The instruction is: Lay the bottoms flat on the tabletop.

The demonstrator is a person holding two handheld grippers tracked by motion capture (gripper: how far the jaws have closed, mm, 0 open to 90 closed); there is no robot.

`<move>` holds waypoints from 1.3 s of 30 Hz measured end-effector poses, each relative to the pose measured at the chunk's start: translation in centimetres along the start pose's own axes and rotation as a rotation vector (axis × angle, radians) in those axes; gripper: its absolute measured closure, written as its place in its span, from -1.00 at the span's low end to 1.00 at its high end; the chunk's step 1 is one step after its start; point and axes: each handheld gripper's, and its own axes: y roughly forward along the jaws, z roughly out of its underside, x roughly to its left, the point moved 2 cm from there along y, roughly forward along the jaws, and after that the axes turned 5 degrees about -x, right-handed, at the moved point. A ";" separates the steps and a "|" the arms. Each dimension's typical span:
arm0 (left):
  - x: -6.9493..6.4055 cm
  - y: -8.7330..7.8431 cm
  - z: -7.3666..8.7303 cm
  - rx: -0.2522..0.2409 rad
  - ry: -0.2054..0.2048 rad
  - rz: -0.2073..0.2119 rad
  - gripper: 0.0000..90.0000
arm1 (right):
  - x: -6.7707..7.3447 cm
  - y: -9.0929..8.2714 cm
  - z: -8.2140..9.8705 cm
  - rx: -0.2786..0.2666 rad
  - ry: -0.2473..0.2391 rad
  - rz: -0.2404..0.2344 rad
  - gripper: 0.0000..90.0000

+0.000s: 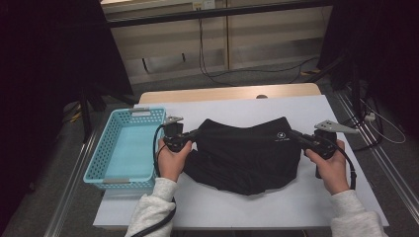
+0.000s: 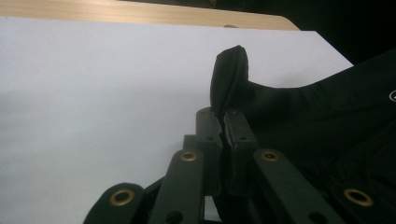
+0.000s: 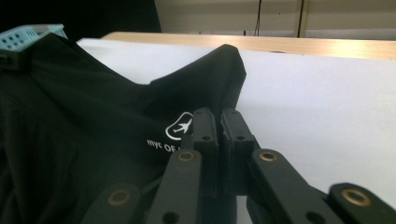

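A black garment (image 1: 244, 153) with a small white logo (image 1: 281, 137) lies folded on the white table cover (image 1: 237, 111), stretched between both hands. My left gripper (image 1: 193, 133) is shut on the garment's left corner; in the left gripper view the cloth (image 2: 229, 79) sticks up from between the closed jaws of that gripper (image 2: 222, 116). On the other side, my right gripper (image 1: 295, 134) pinches the right corner. The right gripper view has its jaws (image 3: 219, 116) closed on a fold of cloth (image 3: 219, 74) beside a white aeroplane logo (image 3: 180, 127).
A light blue plastic basket (image 1: 94, 168) stands at the table's left edge, close to my left hand. Bare wooden tabletop (image 1: 222, 93) runs along the far side. Cables (image 1: 207, 69) lie on the floor beyond the table.
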 end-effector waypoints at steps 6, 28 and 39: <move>-0.3 0.1 -0.2 0.005 0.014 -0.007 0.91 | -0.1 0.3 0.2 0.040 -0.020 -0.005 0.91; 0.5 3.3 -5.6 0.001 -0.001 -0.039 0.92 | -1.7 3.7 -3.3 0.070 0.001 0.004 0.92; 0.8 7.6 -4.2 0.057 0.016 -0.054 -0.49 | -0.2 9.7 -5.6 0.079 -0.033 0.064 0.17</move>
